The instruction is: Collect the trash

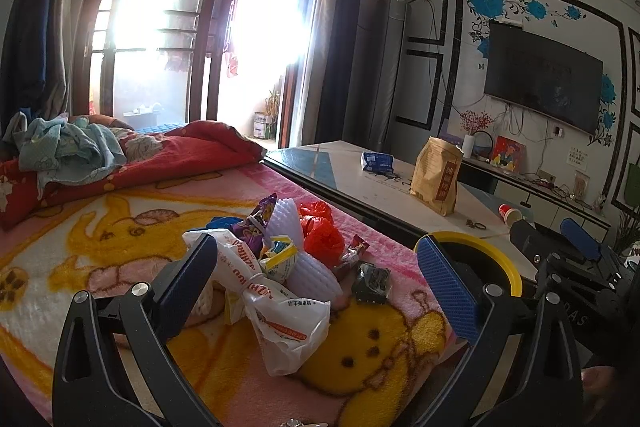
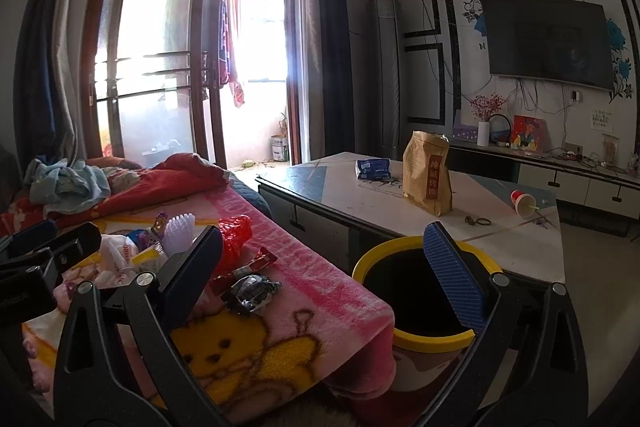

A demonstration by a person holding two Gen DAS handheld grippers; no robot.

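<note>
A heap of trash lies on the pink cartoon blanket (image 1: 120, 227): a white plastic bag (image 1: 280, 319), a red plastic bag (image 1: 322, 235), white foam netting (image 1: 284, 223), a purple wrapper (image 1: 256, 223) and a dark crumpled wrapper (image 1: 370, 283). My left gripper (image 1: 316, 279) stands open just above the heap, holding nothing. A yellow-rimmed bin (image 2: 420, 291) stands on the floor beside the bed edge. My right gripper (image 2: 324, 263) is open and empty, between the dark wrapper (image 2: 250, 291) and the bin. The red bag (image 2: 236, 235) lies behind its left finger.
A low table (image 2: 500, 239) behind the bin carries a brown paper bag (image 2: 426, 173), a blue packet (image 2: 372, 169) and a tipped red cup (image 2: 522, 203). A red quilt (image 1: 180, 155) and a heap of clothes (image 1: 68, 147) lie at the bed's far end. A TV (image 2: 548, 39) hangs on the wall.
</note>
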